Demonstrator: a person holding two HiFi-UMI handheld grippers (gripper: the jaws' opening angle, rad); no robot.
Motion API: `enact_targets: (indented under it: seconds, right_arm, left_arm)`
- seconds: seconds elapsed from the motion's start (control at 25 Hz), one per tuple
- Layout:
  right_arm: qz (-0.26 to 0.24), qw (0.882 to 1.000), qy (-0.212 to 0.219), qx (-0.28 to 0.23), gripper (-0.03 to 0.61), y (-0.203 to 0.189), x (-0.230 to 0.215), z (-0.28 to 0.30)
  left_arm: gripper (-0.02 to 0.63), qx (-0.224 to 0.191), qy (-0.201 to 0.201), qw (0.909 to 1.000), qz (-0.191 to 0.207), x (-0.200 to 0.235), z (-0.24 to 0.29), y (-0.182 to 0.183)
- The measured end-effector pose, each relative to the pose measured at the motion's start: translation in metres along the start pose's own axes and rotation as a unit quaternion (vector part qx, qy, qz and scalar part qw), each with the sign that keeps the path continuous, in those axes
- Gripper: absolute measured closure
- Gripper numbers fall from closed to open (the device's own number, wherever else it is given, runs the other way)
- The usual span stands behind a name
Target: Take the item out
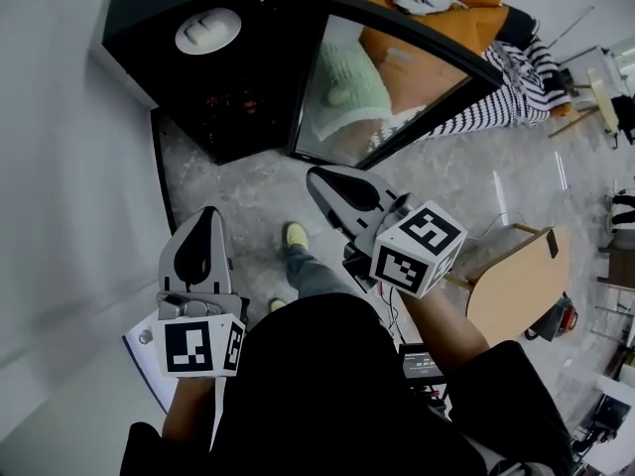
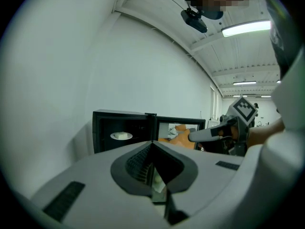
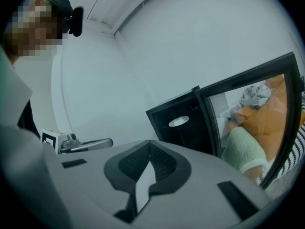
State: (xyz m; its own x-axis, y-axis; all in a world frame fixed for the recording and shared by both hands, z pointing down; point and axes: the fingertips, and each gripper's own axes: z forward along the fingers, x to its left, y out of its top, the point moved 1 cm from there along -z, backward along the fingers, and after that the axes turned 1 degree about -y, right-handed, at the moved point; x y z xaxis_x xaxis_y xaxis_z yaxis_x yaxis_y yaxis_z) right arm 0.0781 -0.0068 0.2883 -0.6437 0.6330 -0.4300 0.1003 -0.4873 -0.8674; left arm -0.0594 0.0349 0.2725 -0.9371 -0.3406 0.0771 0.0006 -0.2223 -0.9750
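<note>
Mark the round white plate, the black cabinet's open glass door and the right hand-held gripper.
Round white plate (image 1: 231, 28): head view, bare right rim.
Black cabinet's open glass door (image 1: 397, 82): head view, middle of the pane.
Right hand-held gripper (image 1: 316, 178): head view, closed jaw tips.

Count taken from the head view. Hand-held grippers: 2, the left hand-held gripper (image 1: 206, 216) and the right hand-held gripper (image 1: 316, 178). Marker cubes: 2, one on each. Black cabinet (image 1: 238, 97): 1, ahead of both hand-held grippers. Glass door (image 1: 397, 82): 1, standing open ahead of the right hand-held gripper. White plate (image 1: 230, 23): 1, inside the cabinet. Pale item (image 1: 202, 33) on the plate: 1. Yellowish shoes (image 1: 296, 234): 2, on the floor between the hand-held grippers. Brown wooden panel (image 1: 516, 286): 1, to the right of the right hand-held gripper. Striped cloth (image 1: 516, 82): 1, beyond the door.
</note>
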Motion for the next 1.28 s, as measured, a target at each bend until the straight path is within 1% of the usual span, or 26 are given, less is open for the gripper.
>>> enact_targets:
  seconds: [0.44, 0.6, 0.72, 0.96, 1.16, 1.28]
  right_arm:
    - [0.029, 0.999, 0.036, 0.007, 0.574, 0.021, -0.048, 0.031]
    - [0.043, 0.998, 0.050, 0.009, 0.574, 0.028, -0.058, 0.042]
    - [0.045, 0.997, 0.056, 0.010, 0.574, 0.035, -0.065, 0.049]
    - [0.052, 0.997, 0.052, 0.015, 0.574, 0.037, -0.076, 0.057]
    - [0.062, 0.997, 0.037, 0.016, 0.574, 0.039, -0.083, 0.066]
    - [0.059, 0.998, 0.026, 0.018, 0.574, 0.041, -0.083, 0.073]
  left_arm:
    - [0.604, 0.021, 0.034, 0.9991, 0.015, 0.003, 0.056, 0.013]
    - [0.604, 0.030, 0.046, 0.9983, 0.019, 0.007, 0.072, 0.015]
    - [0.604, 0.028, 0.054, 0.9980, 0.018, 0.010, 0.082, 0.020]
    - [0.604, 0.037, 0.055, 0.9976, 0.019, 0.016, 0.089, 0.021]
    - [0.604, 0.042, 0.044, 0.9980, 0.015, 0.025, 0.095, 0.018]
    - [0.604, 0.043, 0.036, 0.9984, 0.009, 0.034, 0.098, 0.016]
